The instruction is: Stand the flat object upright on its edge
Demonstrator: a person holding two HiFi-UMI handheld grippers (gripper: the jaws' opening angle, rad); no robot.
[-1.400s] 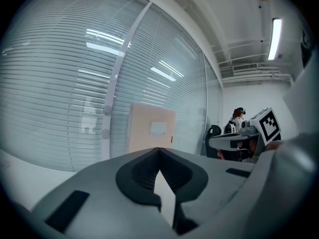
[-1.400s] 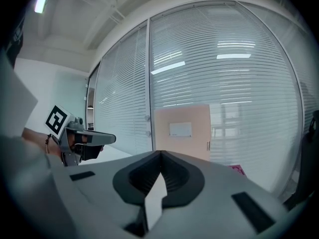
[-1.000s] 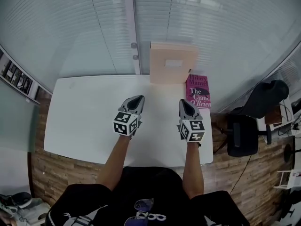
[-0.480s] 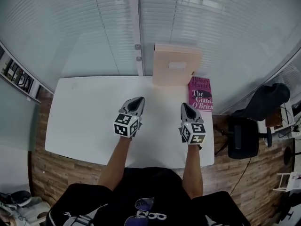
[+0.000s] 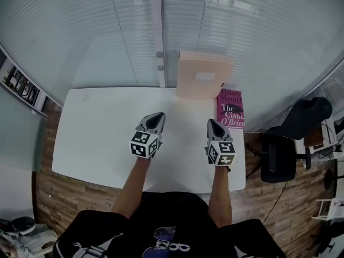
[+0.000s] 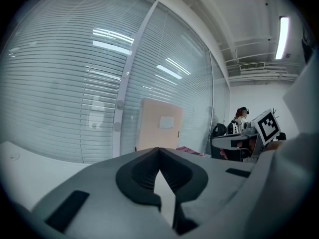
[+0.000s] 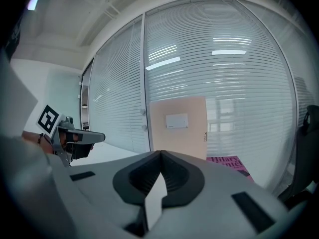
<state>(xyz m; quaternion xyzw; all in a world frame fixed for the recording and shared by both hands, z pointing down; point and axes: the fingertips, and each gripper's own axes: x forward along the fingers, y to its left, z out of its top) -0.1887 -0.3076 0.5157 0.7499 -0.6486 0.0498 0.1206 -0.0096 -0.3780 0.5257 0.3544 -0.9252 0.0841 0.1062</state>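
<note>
Two grey two-jaw tongs, left gripper (image 5: 155,117) and right gripper (image 5: 213,123), stayed pressed together, empty, well short of tall beige board (image 5: 203,75) standing upright against blinds. Nothing shifted over last second. Pink paperback book (image 5: 231,109) lay flat just right of board, ungripped, not on edge.

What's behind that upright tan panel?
The glass wall with blinds stands behind the tan panel; the stretch directly behind it is covered.
</note>
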